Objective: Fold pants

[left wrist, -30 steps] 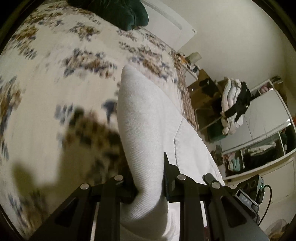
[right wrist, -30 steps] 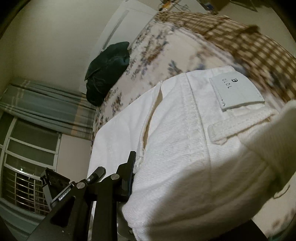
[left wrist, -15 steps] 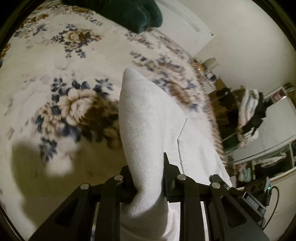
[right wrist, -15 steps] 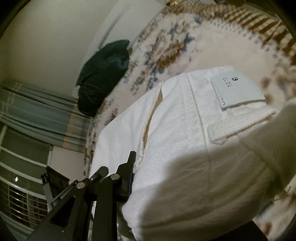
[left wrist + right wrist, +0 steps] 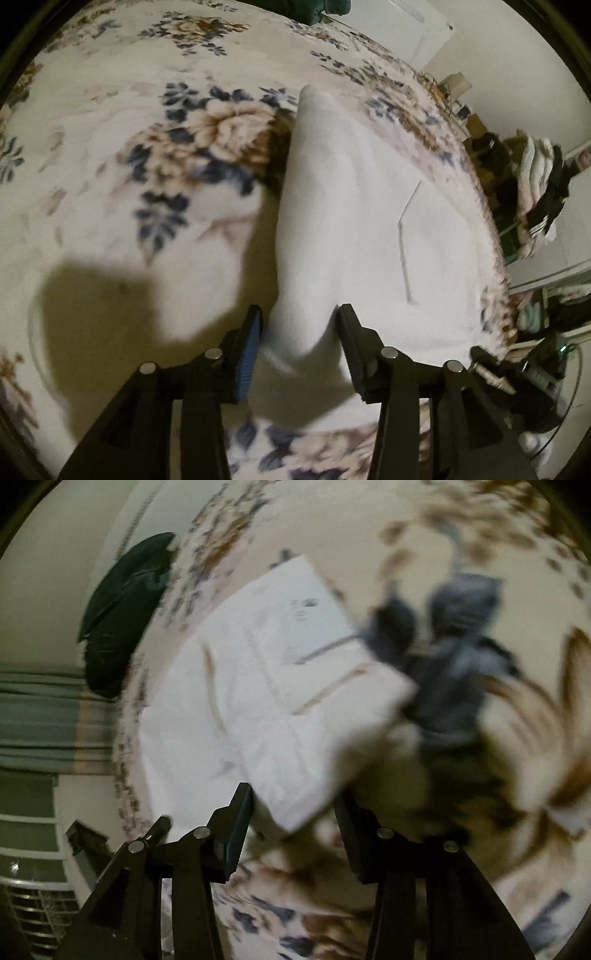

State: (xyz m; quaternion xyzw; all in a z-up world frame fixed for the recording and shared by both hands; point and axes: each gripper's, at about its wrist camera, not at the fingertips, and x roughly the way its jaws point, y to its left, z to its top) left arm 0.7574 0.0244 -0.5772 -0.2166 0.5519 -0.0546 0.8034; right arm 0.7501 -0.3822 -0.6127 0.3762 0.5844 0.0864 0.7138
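Note:
The white pants [image 5: 351,229] lie on the floral bedspread [image 5: 147,166]. In the left wrist view a raised fold of the white fabric runs away from my left gripper [image 5: 298,332], whose jaws stand open on either side of the fold's near end. In the right wrist view the pants [image 5: 258,701] lie flat with a label and belt loop showing. My right gripper [image 5: 293,812] is open, with a corner of the pants between and just beyond its fingers. The right wrist view is blurred.
A dark green pillow [image 5: 125,620] lies at the head of the bed. A window with grey-green curtains [image 5: 37,709] is at the left. A clothes-piled chair [image 5: 535,184] and open wardrobe shelves [image 5: 554,306] stand past the bed's right edge.
Both grippers have opened and let go of the pants. The pants have dropped onto the bed and both grippers have drawn back from the fabric.

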